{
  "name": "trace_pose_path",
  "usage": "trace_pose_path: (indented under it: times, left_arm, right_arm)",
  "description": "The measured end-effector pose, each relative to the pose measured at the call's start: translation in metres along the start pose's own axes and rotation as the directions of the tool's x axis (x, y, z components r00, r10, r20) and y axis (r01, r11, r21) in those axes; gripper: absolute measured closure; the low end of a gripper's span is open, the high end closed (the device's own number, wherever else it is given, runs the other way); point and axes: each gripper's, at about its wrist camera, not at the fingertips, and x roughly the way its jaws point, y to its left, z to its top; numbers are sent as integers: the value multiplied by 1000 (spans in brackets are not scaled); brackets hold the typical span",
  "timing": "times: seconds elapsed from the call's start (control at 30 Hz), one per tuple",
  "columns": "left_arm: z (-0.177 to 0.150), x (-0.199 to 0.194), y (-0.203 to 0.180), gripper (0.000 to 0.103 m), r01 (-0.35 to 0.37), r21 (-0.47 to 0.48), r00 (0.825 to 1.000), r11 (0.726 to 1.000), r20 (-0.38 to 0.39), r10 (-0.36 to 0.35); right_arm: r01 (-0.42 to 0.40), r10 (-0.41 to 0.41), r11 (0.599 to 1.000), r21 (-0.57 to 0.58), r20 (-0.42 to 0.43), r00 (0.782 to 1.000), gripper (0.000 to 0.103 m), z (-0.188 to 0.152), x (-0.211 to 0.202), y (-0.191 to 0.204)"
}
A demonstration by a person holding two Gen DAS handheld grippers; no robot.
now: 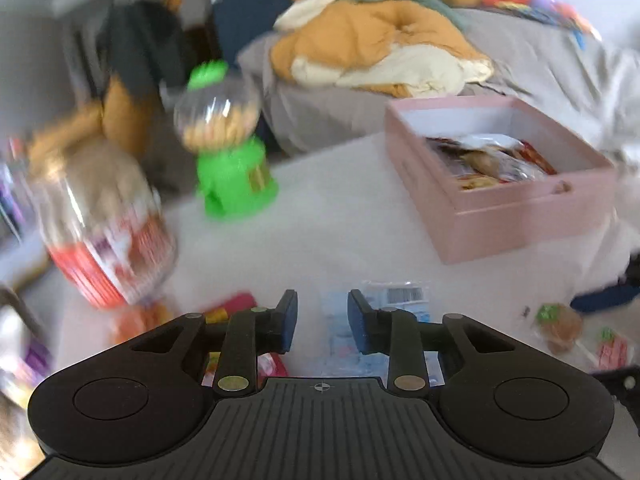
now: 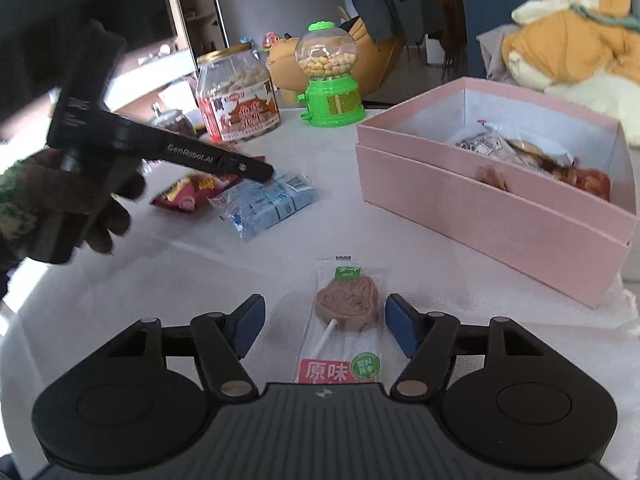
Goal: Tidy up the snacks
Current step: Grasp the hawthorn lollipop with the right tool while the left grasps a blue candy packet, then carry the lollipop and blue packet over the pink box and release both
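The right gripper [image 2: 325, 326] stands wide open, a wrapped lollipop [image 2: 346, 308] lying loose between its fingers. The left gripper [image 1: 322, 322] is partly open and empty, above a blue packet [image 1: 340, 336].

On the table [image 2: 168, 280], a lollipop [image 2: 346, 304] lies nearest; the box [image 2: 480, 208] sits at two o'clock, packets [image 2: 264, 204] at eleven, jar [image 2: 238, 96] and dispenser [image 2: 332, 80] behind.
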Motion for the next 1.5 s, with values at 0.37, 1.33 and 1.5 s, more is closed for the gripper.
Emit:
trace_pose_path:
  times: [0.37, 1.33, 1.5]
  left_arm:
    - [3, 18, -52, 33, 115, 91, 984, 989, -146, -101]
    - [-5, 35, -1, 37, 92, -212, 984, 973, -132, -122]
    - [-44, -15, -30, 37, 61, -255, 992, 965, -90, -86]
  right_arm:
    - [99, -100, 993, -64, -8, 995, 29, -14, -12, 8]
    - [59, -65, 992, -107, -56, 996, 0, -18, -13, 9]
    - [28, -36, 994, -102, -77, 996, 0, -19, -16, 6]
